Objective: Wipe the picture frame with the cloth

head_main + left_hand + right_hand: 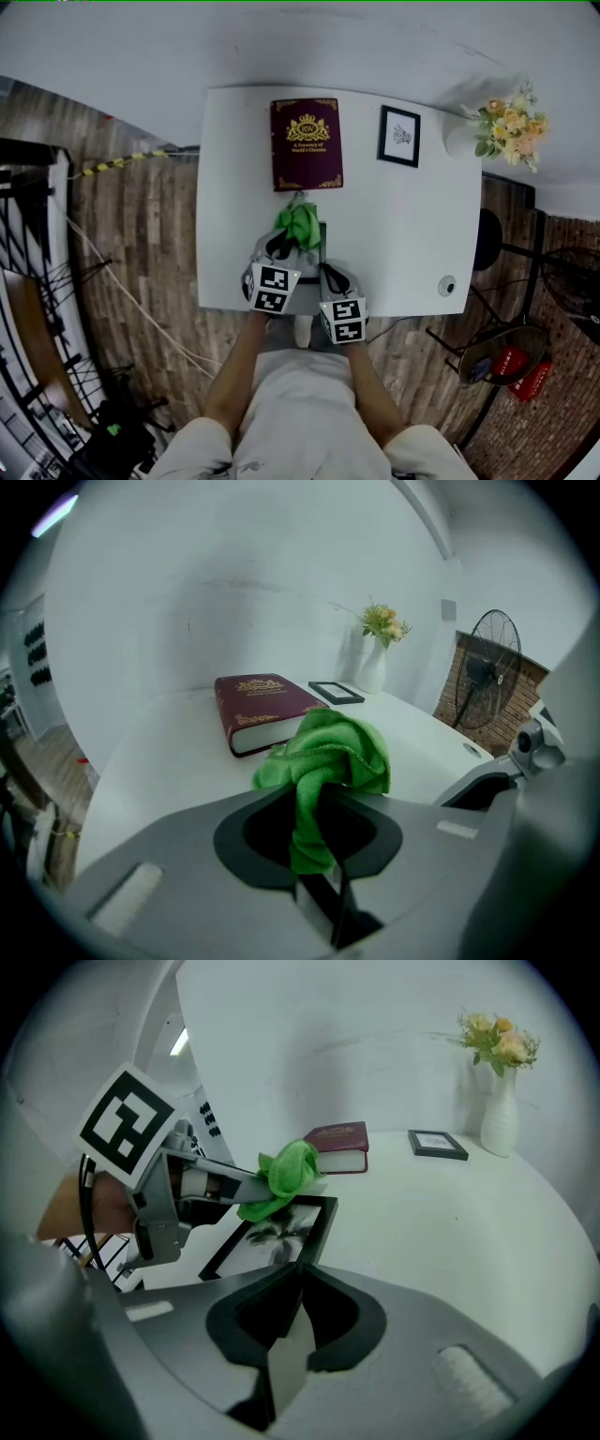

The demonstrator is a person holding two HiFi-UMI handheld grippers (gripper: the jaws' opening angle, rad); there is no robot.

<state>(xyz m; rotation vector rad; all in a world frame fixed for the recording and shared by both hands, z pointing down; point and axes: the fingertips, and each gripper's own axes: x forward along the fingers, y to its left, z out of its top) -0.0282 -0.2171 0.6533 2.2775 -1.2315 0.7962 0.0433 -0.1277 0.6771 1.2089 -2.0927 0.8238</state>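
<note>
White and mostly bare, the worktop point(412, 244) stands against a white wall over wood-plank flooring point(141, 234), with a maroon hardback book point(306, 143), a small black-framed print point(399, 136) and a white vase of flowers point(511, 122) along its far side. At the near edge the right gripper point(291, 1283) looks pinched shut on the near corner of the black picture frame point(272, 1237), whose long axis runs away from it and leftward. The left gripper point(323, 832), clamped on the bunched green microfibre cloth point(328, 752), hangs over the frame's far end, contact unclear, so it seems best placed to wipe.
</note>
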